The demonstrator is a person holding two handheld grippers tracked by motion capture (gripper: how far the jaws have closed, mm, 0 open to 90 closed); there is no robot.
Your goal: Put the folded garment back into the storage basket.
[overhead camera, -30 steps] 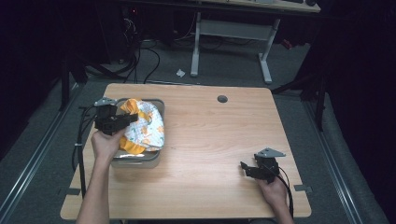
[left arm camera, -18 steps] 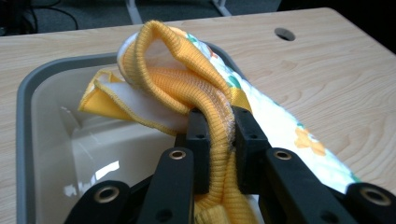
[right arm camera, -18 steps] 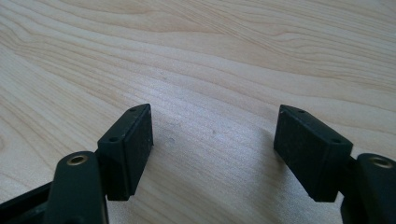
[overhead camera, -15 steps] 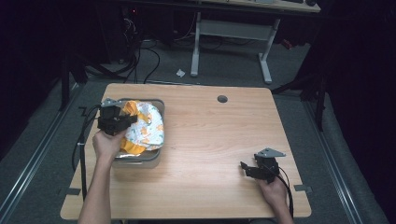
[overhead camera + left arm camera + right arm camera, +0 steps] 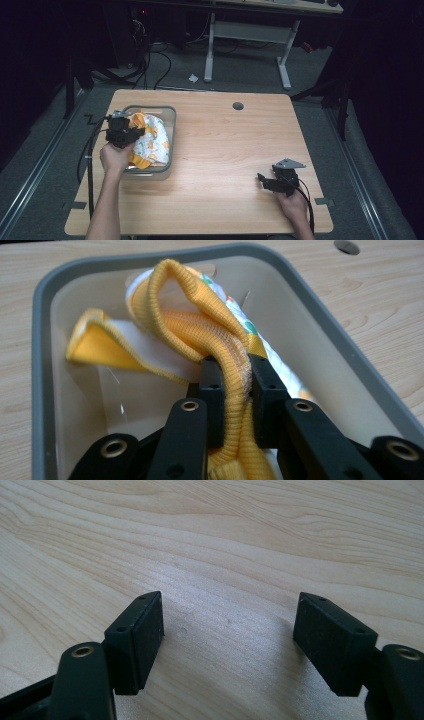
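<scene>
Now left gripper pinching garment inside bin.

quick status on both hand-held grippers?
Left hand-held gripper: closed on the yellow ribbed cuff of the garment in the grey bin.
Right hand-held gripper: open, empty, over the wooden table.

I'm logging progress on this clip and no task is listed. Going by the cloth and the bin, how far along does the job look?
Done: the orange patterned garment lies inside the grey bin. In hand: the left hand-held gripper is clamped on its ribbed orange edge, though whether it is placing or lifting can't be told. Left: letting go or pulling out. The right hand-held gripper sits open over bare table.
</scene>
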